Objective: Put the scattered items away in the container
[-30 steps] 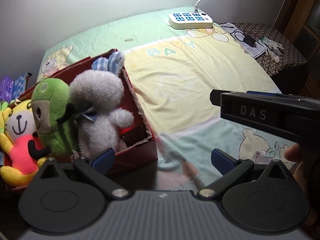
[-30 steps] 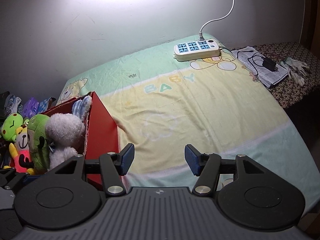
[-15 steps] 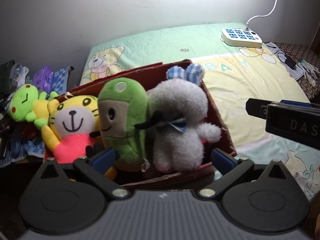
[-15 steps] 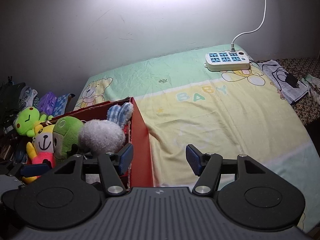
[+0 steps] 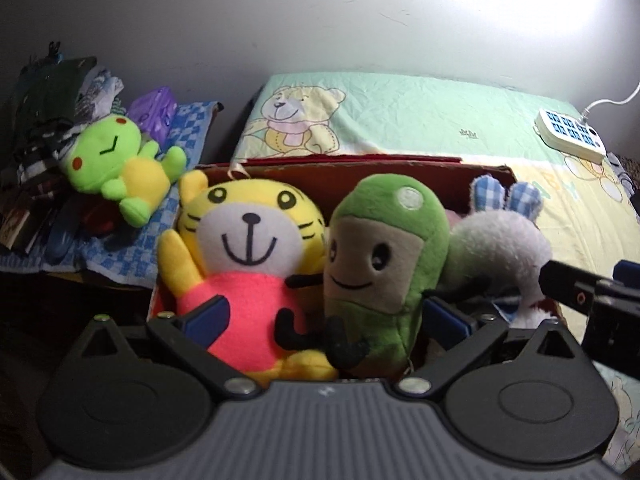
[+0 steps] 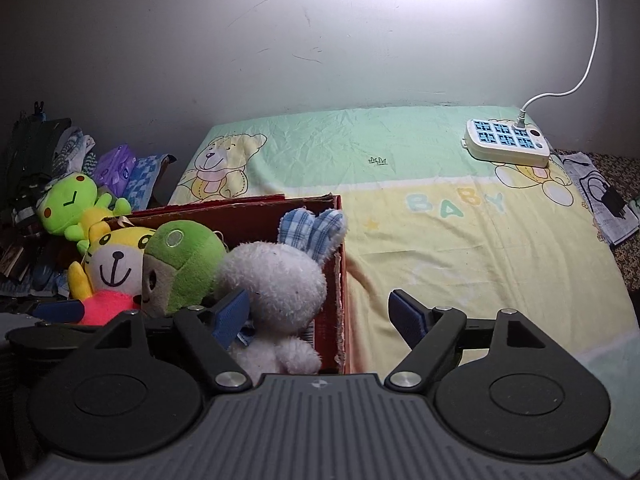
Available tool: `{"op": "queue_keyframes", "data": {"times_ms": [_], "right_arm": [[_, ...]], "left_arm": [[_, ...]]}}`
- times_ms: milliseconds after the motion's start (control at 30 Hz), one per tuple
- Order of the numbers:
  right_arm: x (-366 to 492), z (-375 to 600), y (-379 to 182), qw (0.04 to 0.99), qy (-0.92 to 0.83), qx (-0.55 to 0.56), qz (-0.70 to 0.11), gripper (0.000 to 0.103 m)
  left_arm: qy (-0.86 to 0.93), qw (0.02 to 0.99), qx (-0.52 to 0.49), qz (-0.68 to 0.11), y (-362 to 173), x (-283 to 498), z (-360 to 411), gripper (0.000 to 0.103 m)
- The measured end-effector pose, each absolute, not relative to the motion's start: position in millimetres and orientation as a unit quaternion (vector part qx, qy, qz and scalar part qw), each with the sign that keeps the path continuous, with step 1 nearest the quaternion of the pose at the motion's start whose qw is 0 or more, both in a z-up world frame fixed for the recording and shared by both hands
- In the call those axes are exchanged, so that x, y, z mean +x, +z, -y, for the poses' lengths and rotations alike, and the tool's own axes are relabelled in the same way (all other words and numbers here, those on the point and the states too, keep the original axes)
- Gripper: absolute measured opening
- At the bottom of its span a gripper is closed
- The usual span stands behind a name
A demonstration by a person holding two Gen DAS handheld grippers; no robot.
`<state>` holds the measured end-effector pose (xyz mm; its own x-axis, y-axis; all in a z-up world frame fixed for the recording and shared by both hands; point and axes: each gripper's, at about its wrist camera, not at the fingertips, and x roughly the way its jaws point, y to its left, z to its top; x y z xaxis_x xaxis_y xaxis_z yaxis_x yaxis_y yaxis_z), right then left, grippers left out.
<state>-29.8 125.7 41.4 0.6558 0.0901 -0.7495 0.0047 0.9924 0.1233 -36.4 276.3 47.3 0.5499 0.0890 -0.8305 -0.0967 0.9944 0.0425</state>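
Three plush toys sit upright in the red box; a green frog toy lies outside, just left of it. Both the left gripper and right gripper are wide open, holding nothing. Likely next: the left gripper reaches left of the box for the frog.

We see the right gripper spread wide, holding nothing, low over the corner of the red box. Inside sit a white rabbit, a green plush and a yellow tiger. A lime frog lies outside, left. A power strip rests far back on the sheet.
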Motion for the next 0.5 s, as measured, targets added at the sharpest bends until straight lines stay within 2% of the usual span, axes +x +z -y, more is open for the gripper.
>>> {"op": "queue_keyframes", "data": {"times_ms": [267,500], "right_arm": [[-21.6,-145.8,49.3,0.907,0.027,0.005,-0.421,0.085],[-14.4,-143.1,51.4,0.901,0.015,0.015,-0.434,0.084]], "left_arm": [[0.046,0.889,0.016,-0.455,52.4,-30.2,-285.0,0.1],[0.014,0.891,-0.035,-0.452,50.2,-27.2,-296.3,0.101]]}}
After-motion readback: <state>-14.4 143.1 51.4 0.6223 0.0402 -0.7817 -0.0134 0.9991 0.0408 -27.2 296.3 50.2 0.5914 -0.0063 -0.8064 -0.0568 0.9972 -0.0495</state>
